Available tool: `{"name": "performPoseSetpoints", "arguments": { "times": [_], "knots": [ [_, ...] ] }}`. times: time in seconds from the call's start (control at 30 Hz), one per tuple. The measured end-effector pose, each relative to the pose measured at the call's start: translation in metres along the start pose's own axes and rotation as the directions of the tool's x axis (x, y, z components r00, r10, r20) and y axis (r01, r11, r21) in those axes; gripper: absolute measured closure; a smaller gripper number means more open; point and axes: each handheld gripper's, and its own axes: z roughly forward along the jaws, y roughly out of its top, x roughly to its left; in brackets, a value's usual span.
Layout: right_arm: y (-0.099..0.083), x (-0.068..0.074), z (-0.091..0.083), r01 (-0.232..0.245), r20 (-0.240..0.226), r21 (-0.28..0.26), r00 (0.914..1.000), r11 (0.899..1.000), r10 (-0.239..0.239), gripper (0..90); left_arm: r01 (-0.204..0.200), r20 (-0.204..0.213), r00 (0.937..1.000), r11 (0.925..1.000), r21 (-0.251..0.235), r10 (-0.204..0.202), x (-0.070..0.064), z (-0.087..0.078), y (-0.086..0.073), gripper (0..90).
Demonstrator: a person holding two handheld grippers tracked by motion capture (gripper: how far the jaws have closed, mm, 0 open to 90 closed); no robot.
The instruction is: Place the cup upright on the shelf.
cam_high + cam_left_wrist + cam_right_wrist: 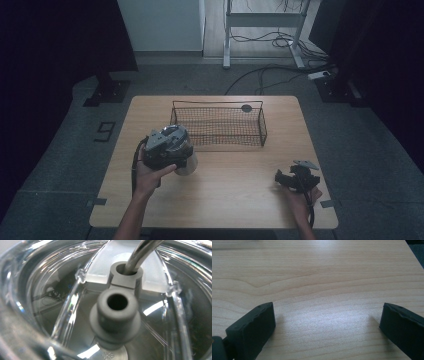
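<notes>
Wooden table (225, 180); left gripper (176, 150) over clear cup (62, 302), grip untellable; right gripper (327, 325) wide open, empty.

clear cup (50, 302) with grey stopper (116, 315); black wire basket (218, 125); pale wood-grain table (317, 277); black jaws

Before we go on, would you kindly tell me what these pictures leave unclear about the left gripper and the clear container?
- Left gripper: in the high view its body and the hand hide the jaws, so open or shut cannot be told.
- Clear container: the left gripper view is too close; its rim is cut off by the edges, its outline unknown.
- In the high view, the gripper covers most of the container.
- Dark round thing by the wire basket: too small to identify.
</notes>
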Motion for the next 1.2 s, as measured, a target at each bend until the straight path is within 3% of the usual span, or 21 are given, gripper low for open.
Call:
{"name": "performPoseSetpoints", "arguments": {
  "times": [0.7,1.0,1.2],
  "knots": [
    [0.000,0.000,0.000,0.002,0.000,0.000,1.0000,1.000,-0.002,0.2,-0.011,-0.036,0.9993,0.9999,0.002,0.011,0.011,0.013,0.032,3.9],
    [0.000,0.000,0.000,0.000,0.001,0.001,1.0000,1.000,0.000,0.2,-0.004,-0.019,0.9998,1.0000,0.004,0.004,0.016,0.020,0.049,3.9],
    [0.000,0.000,0.000,0.001,0.000,-0.002,1.0000,1.000,-0.001,0.3,-0.021,-0.036,0.9992,0.9998,-0.002,0.020,0.016,0.026,0.060,3.9]
  ]
}}
